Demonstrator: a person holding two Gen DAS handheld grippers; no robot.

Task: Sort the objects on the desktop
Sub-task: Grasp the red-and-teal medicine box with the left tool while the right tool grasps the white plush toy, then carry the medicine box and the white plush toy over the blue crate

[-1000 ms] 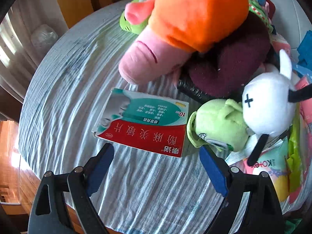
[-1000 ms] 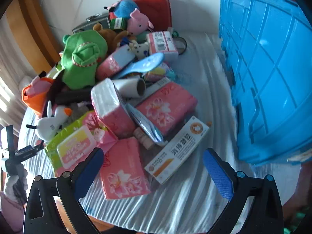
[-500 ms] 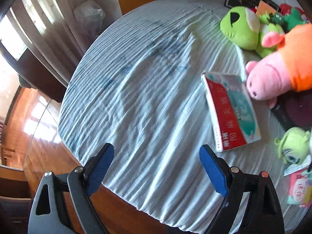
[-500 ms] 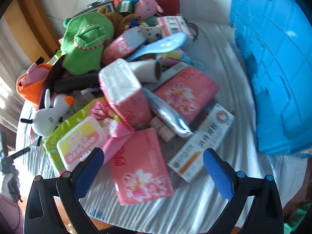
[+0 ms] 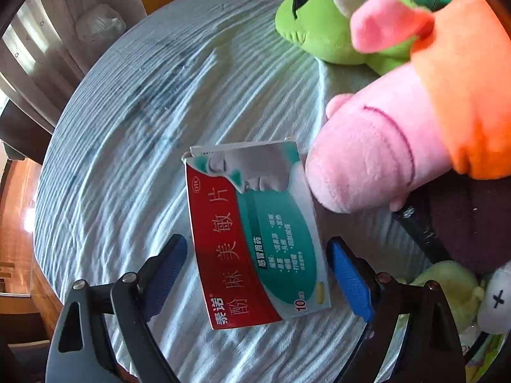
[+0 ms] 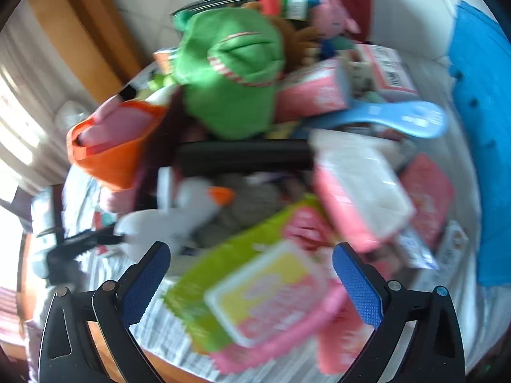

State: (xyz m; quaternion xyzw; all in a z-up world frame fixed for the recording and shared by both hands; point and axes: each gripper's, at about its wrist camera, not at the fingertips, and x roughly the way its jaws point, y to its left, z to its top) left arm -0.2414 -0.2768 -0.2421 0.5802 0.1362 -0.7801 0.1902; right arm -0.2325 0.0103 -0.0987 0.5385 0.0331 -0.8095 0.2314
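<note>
The left tongs (image 5: pixel 257 274) stand released astride a flat red-and-teal cardboard medicine box (image 5: pixel 255 233) lying on the bench's ribbed pale-blue cloth (image 5: pixel 134 127), near its edge, beside a pink plush pig (image 5: pixel 377 156). The box looks light, stiff and crushable, best pinched across its long edges. The right tongs (image 6: pixel 252 287) hang released over a blurred green wet-wipes pack (image 6: pixel 255 287).

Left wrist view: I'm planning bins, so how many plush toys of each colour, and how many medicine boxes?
Green plush toys: 2
Pink plush toys: 1
White plush toys: 1
Medicine boxes: 1
Total: 5
The dark maroon thing is not counted: unclear.
</note>
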